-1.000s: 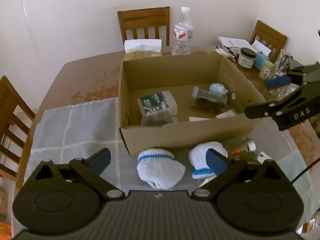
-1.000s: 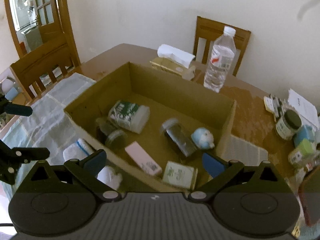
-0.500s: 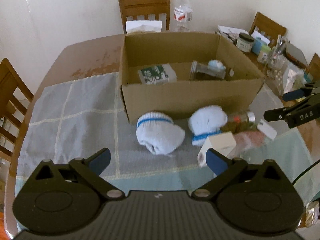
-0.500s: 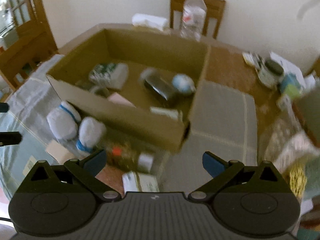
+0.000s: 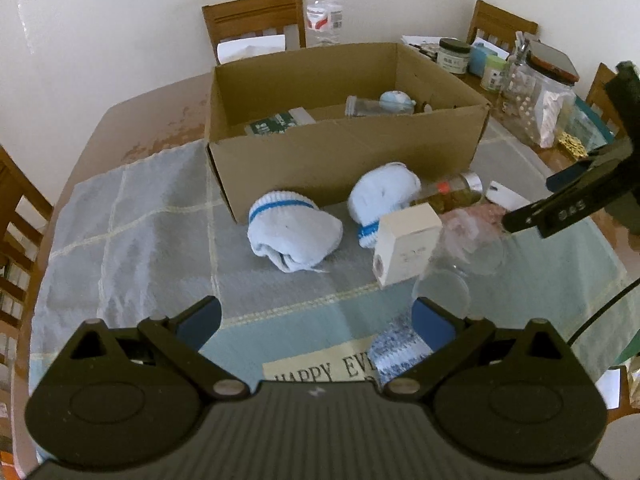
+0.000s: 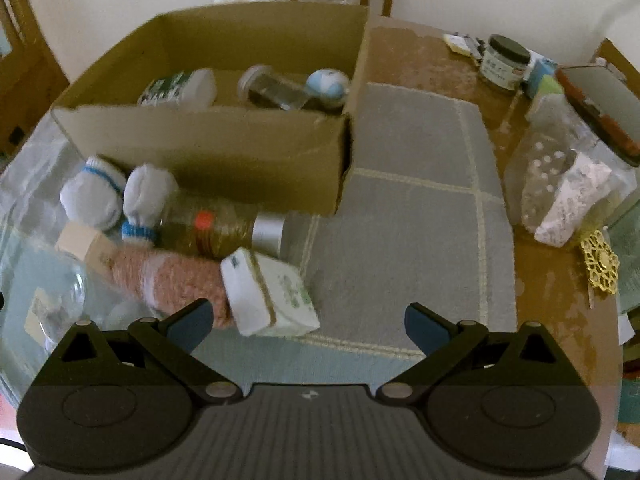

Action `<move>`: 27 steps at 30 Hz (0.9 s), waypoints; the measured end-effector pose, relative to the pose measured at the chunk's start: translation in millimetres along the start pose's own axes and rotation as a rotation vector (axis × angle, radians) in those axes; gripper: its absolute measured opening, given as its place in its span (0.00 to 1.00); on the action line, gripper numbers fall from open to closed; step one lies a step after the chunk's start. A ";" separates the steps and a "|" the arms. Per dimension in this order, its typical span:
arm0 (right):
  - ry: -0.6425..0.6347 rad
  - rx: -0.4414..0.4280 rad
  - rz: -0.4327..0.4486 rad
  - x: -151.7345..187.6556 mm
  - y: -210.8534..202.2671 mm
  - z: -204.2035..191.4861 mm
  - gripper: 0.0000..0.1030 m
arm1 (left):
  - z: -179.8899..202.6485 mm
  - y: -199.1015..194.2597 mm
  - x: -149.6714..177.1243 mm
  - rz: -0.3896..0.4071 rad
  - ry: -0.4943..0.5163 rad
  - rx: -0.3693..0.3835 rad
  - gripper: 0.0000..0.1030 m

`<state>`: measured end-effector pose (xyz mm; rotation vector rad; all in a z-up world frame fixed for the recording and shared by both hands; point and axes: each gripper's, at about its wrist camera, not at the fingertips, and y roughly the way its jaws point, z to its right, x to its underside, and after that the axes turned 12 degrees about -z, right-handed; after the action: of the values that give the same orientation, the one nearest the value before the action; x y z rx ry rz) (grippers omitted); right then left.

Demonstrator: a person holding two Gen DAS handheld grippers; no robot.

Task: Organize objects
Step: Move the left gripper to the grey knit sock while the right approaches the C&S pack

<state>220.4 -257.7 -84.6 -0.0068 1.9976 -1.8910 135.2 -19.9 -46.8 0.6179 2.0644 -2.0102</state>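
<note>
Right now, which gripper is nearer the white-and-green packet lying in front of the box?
Right. The right gripper hangs open just short of the white-and-green packet; the left gripper, also open, sits farther back by the socks.

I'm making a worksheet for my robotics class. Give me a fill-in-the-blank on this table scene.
1. Both the left gripper and the right gripper are ___.
2. The two rolled white socks have ___ stripes.
3. The cardboard box stands on a checked ___.
4. The jar with the silver lid lies on its ___ in front of the box.

Missing words: open; blue; cloth; side
</note>
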 end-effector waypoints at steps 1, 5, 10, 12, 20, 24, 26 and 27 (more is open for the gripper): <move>-0.016 0.011 -0.004 -0.1 4.0 -1.8 1.00 | 0.9 0.8 1.5 -0.003 -0.014 -0.003 0.98; -0.065 0.020 0.004 -1.2 12.1 -1.0 1.00 | 8.5 3.7 8.9 -0.017 -0.089 -0.005 0.98; -0.102 0.001 0.038 -3.4 6.4 14.8 1.00 | 23.0 13.1 14.3 -0.047 -0.174 0.001 0.98; -0.092 -0.015 0.036 -6.1 7.0 26.2 1.00 | 28.9 17.4 16.5 -0.067 -0.197 -0.010 0.98; -0.079 -0.053 0.041 -10.1 6.9 61.8 1.00 | 48.3 33.8 21.7 -0.122 -0.229 -0.049 0.98; -0.094 -0.074 0.026 -11.2 14.1 67.0 1.00 | 54.1 42.9 26.6 -0.144 -0.247 -0.062 0.98; -0.114 -0.084 0.020 -11.0 17.8 64.5 1.00 | 54.8 49.1 30.1 -0.159 -0.262 -0.068 0.98; -0.125 -0.087 0.016 -10.2 19.6 63.3 1.00 | 54.4 52.0 32.2 -0.167 -0.270 -0.071 0.98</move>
<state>252.6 -314.1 -101.7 -0.1293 1.9875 -1.7480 120.4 -69.0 -110.6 0.1546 2.0689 -1.9680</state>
